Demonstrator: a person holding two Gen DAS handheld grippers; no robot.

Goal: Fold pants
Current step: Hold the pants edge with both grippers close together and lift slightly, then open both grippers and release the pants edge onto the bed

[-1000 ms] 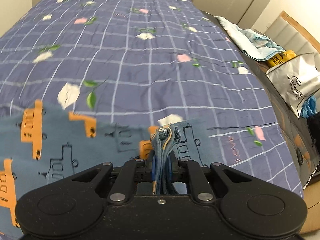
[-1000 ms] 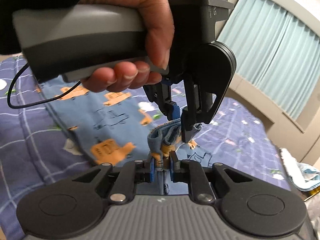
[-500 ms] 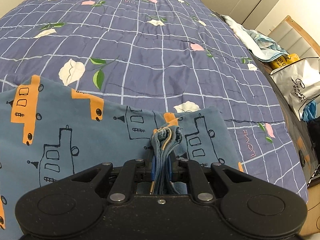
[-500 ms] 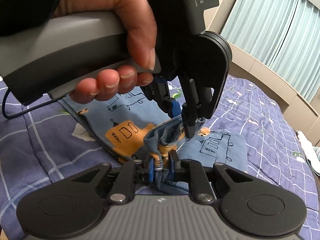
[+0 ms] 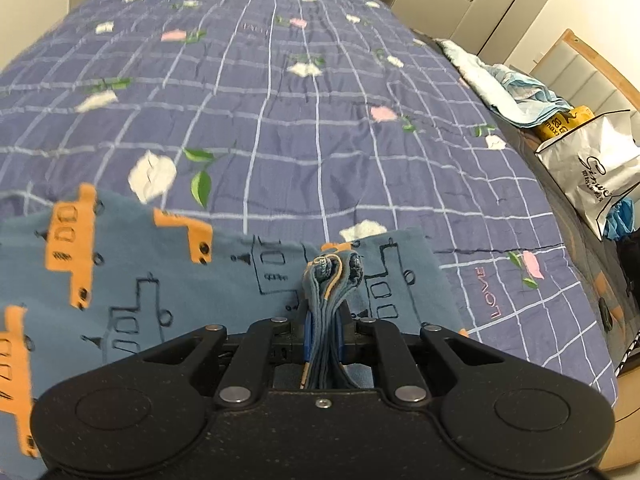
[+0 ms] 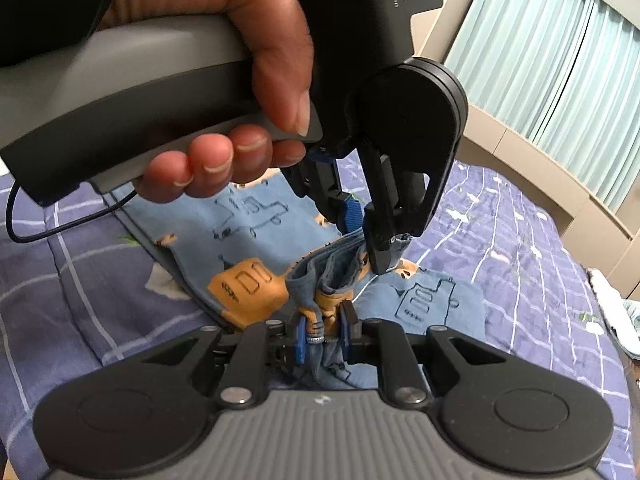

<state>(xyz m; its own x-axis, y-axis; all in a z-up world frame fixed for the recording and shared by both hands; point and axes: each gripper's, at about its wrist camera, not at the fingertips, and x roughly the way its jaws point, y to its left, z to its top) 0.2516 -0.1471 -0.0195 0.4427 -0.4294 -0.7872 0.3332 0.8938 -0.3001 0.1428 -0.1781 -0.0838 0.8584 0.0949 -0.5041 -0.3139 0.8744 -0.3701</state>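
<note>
Blue pants (image 5: 160, 280) clamped in left claw (image 5: 322, 330) and right claw (image 6: 322, 336); advise lowering bunched hems evenly, square to bed (image 5: 320, 120) edge.

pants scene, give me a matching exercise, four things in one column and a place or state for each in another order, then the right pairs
Things:
1. pants
2. left gripper
3. white bag
4. curtains

Places or states:
A. beside the bed, past its right edge
B. shut on a bunched blue hem
C. pale, hanging behind the bed
D. blue with orange vehicles, spread on the checked bedspread

Pairs: 1-D, 2-B, 3-A, 4-C
</note>
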